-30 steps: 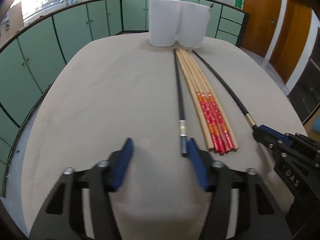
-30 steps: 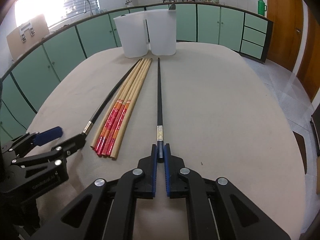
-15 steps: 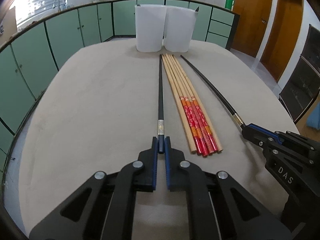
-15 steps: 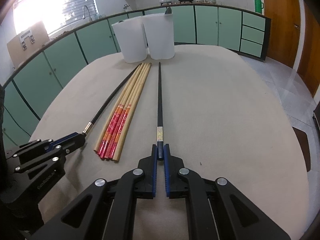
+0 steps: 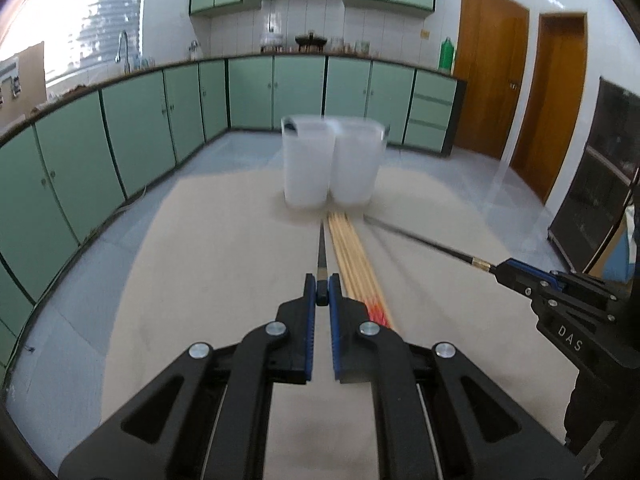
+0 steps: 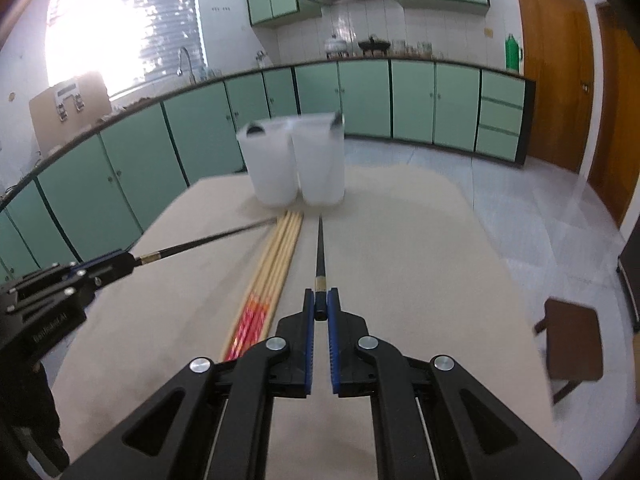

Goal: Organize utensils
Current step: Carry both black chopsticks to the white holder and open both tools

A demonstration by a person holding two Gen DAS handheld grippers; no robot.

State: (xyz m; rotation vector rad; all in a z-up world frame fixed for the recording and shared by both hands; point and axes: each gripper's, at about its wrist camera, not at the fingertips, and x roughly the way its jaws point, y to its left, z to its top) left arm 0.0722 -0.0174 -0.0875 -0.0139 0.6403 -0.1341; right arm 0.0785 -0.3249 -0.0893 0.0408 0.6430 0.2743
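Observation:
My left gripper (image 5: pixel 321 294) is shut on the end of a black chopstick (image 5: pixel 321 252) and holds it raised, pointing at two white cups (image 5: pixel 330 164) at the table's far end. My right gripper (image 6: pixel 320 308) is shut on a second black chopstick (image 6: pixel 320 256), also raised. Each gripper shows in the other's view, the right one (image 5: pixel 508 272) at the right and the left one (image 6: pixel 120 260) at the left. A bundle of wooden chopsticks with red ends (image 5: pixel 356 268) lies on the beige table between them; it also shows in the right wrist view (image 6: pixel 276 264).
The beige table (image 5: pixel 208 280) runs ahead to the cups. Green cabinets (image 5: pixel 120 140) curve around the left and back. Wooden doors (image 5: pixel 520 92) stand at the right. A brown stool (image 6: pixel 572 344) is beside the table's right edge.
The left gripper closed on its black chopstick. Both grippers then lifted their chopsticks off the table and the views tilted up toward the cups.

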